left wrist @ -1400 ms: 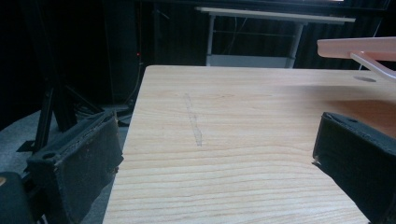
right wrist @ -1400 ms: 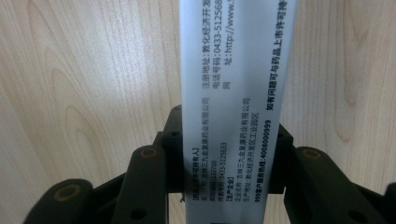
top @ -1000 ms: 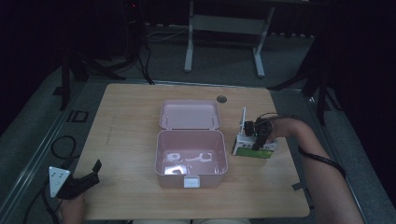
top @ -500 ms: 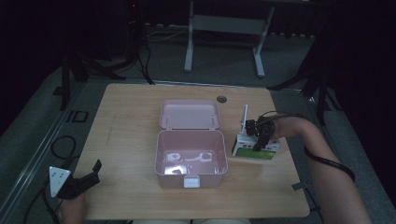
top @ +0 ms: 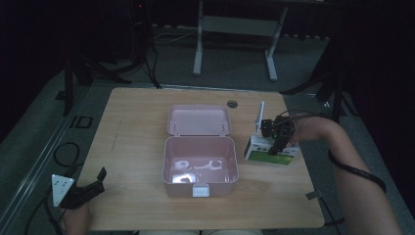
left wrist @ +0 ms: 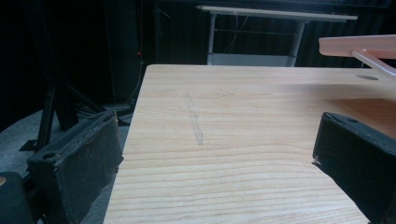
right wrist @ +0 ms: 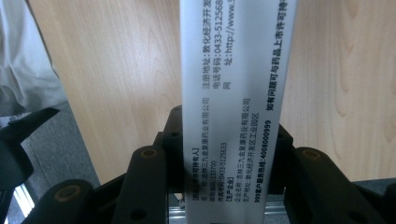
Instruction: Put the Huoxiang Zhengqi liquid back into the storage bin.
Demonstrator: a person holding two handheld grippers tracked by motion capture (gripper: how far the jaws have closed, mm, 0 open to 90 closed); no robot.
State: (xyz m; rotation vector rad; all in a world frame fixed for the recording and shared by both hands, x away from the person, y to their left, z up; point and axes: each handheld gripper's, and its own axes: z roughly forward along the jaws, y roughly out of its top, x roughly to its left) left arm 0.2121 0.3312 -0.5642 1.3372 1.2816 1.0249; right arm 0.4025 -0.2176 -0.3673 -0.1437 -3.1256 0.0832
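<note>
A wooden table (top: pixel 137 122) is carrying an open pink box (top: pixel 199 166), its lid (top: pixel 198 120) lying flat behind it. The right gripper (top: pixel 278 144) is reaching over a green-and-white carton (top: pixel 270 152), which is lying directly beneath it, just beside the pink box on the side nearer that gripper. In the right gripper view, the right gripper (right wrist: pixel 229 163) is clamping its two black jaws on the white side of the carton (right wrist: pixel 236 84); this printed face is running straight ahead between the jaws, with the tabletop (right wrist: pixel 116 70) showing to either side. A forearm (top: pixel 352 171) is extending back from this gripper toward the near edge. The left gripper (top: pixel 90 188) is sitting at the near left corner, well apart from the pink box, its grey plate (top: pixel 61 188) trailing behind. In the left gripper view, the left gripper (left wrist: pixel 215 154) is holding its jaws wide apart with bare wood (left wrist: pixel 224 154) between them; the box lid's edge (left wrist: pixel 359 46) is appearing ahead, to the upper right.
</note>
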